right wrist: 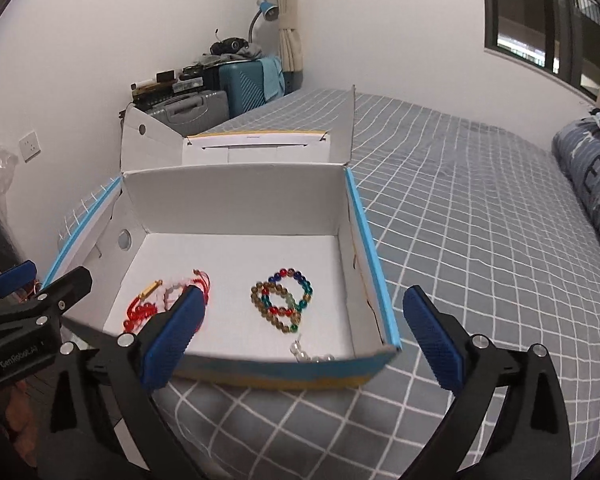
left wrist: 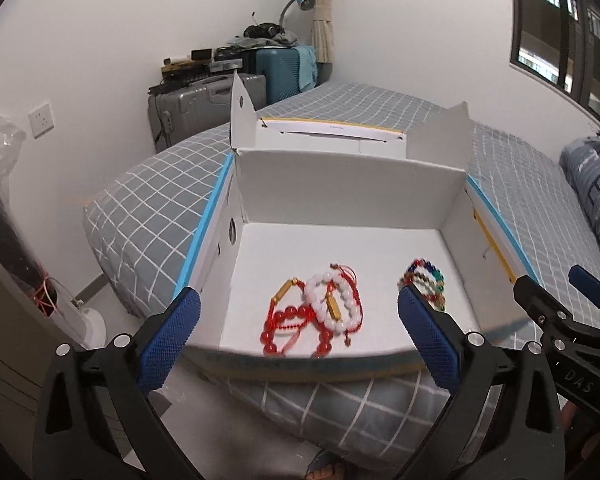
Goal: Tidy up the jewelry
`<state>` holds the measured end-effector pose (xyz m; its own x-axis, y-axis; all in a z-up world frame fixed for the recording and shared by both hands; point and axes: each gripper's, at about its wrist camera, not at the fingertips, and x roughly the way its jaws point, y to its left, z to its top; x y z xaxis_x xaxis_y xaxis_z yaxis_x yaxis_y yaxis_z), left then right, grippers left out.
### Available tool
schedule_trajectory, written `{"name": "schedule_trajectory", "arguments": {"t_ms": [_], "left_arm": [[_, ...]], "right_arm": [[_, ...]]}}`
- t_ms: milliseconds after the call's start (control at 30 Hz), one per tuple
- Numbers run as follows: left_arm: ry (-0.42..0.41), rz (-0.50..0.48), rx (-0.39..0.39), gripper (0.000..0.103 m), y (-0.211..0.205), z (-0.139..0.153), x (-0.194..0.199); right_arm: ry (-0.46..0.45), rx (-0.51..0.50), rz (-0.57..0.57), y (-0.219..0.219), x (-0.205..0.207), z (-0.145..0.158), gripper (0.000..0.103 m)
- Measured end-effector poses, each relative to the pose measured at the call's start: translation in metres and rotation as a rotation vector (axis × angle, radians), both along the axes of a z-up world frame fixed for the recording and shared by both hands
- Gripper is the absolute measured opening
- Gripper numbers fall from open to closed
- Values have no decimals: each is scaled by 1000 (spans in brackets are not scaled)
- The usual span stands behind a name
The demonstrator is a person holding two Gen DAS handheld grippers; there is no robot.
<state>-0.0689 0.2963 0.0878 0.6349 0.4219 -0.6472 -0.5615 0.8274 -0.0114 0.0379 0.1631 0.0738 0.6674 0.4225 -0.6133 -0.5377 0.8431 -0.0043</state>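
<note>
Hovering wide open, empty: left gripper (left wrist: 298,320) and right gripper (right wrist: 304,320) above white box (right wrist: 236,204) on bed (right wrist: 480,208); red bracelets (left wrist: 296,320), multicolour bracelets (right wrist: 284,300) inside

An open box (right wrist: 236,196) sits on the bed (right wrist: 480,208), near its front edge. Inside, red bracelets (right wrist: 142,312) lie by the left wall, a multicoloured bead bracelet (right wrist: 284,300) right of the middle, clear beads (right wrist: 308,354) at the front wall. The right gripper (right wrist: 304,328) hangs wide open, nothing between its jaws. The left gripper (right wrist: 40,296) shows at the left edge.
</note>
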Motion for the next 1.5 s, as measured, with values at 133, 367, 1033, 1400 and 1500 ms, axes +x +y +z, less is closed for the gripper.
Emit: {"name": "schedule_trajectory", "arguments": {"t_ms": [133,367,1033,1400,1500], "left_arm": [[4,-21,11,97,-10,-4,-12],[4,-36,23,97,-23,-13,-27],[-10,-34,2,97,-25,-18,-26],[-6,-37,-3,97,-25,-20,-24],[-3,-38,0,97,-25,-20,-23]], "right_arm": [[7,-1,11,-8,-16,-10,95],[-4,-4,16,-15,-33,-17,95],[11,12,9,-20,-31,-17,95],[18,6,10,-18,-30,-20,95],[19,6,10,-18,-30,-20,95]]}}
